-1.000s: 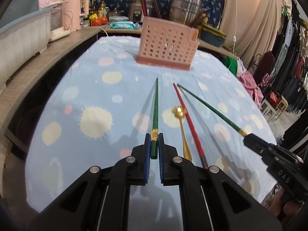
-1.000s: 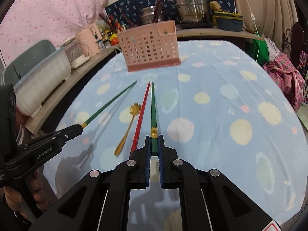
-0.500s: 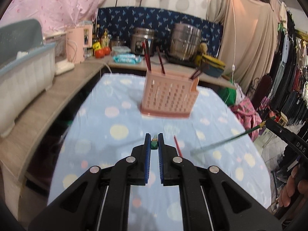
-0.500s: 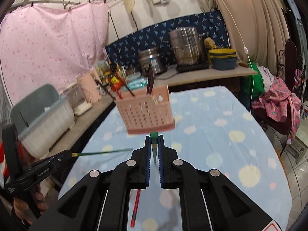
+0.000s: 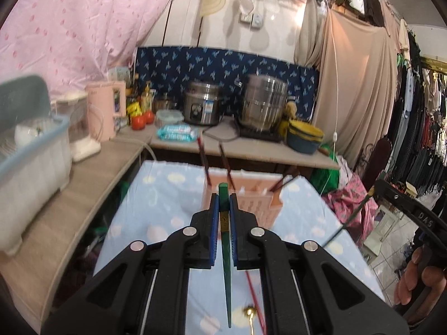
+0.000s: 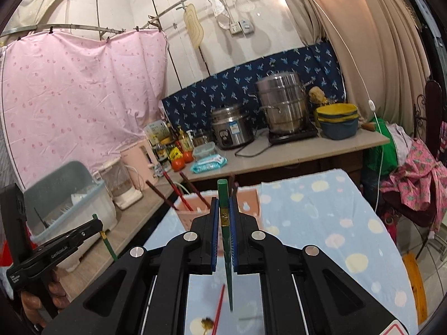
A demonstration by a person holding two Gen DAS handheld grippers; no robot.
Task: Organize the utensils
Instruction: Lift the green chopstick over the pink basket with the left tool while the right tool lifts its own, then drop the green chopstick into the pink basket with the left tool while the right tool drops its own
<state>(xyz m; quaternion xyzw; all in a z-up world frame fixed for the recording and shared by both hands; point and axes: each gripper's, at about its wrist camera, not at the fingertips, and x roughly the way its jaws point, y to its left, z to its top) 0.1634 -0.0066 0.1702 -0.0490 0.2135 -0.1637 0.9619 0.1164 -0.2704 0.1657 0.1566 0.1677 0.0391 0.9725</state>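
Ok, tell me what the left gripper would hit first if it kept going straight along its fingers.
Probably the pink utensil basket standing straight ahead of the left gripper, which is shut on a green chopstick; depth is unclear.

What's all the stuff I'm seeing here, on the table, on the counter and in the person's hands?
green chopsticks: two, green, one clamped in each gripper, thin ends hanging down
red chopstick: one, red, lying on the table
spoon: one, gold, on the table beside the red chopstick
utensil basket: one, pink, on the table, dark red chopsticks standing in it
tablecloth: one, light blue with pale spots
steel pots: two, silver, back counter
bowls: stacked, yellow and blue, counter
tomatoes: two, red, counter
kettle: one, pink, side counter
left gripper: black, shut
right gripper: black, shut
hands: two, gripping the handles
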